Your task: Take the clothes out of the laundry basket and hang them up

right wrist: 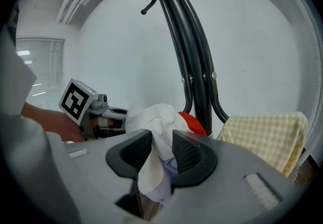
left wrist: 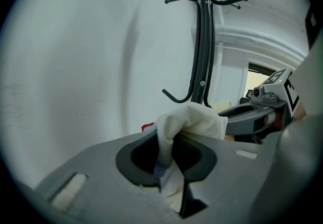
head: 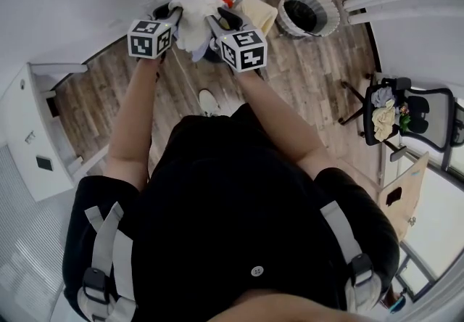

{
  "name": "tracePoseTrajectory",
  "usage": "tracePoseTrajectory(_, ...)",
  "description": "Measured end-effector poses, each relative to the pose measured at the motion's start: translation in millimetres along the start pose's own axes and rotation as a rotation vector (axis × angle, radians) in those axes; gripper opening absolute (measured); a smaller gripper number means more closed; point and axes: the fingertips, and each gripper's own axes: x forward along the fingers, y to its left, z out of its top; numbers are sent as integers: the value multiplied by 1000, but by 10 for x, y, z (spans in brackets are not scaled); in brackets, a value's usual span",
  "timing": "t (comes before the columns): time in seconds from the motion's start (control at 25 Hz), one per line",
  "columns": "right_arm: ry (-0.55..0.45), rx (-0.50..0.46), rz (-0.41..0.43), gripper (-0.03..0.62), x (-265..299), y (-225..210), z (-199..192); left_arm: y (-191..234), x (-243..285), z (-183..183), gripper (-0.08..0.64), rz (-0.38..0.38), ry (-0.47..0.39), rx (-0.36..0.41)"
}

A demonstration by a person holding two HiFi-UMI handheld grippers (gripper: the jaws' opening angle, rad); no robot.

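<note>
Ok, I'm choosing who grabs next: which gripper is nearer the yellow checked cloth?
Right. The right gripper is close beside the yellow checked cloth; the left gripper is farther off, on the other side of the white garment.

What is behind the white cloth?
A black coat stand against the white wall, with a yellow checked cloth beside it. A red thing peeks out, mostly covered by the white cloth; what it is cannot be told.
</note>
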Motion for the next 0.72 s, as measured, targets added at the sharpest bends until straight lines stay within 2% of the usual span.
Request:
tracePoseTrajectory(0.28,32,-6,-4,135,59,15,-122,16,16,-136,69,-12,29,10)
tracePoseTrajectory(0.6,46,-11,3,149,112,52,-207,-63,32,-316,95,-68,44,20)
tracePoseTrajectory(0.72,59,-25,10,153,131,63,-237,-97,29,-349,109,-84,48,47)
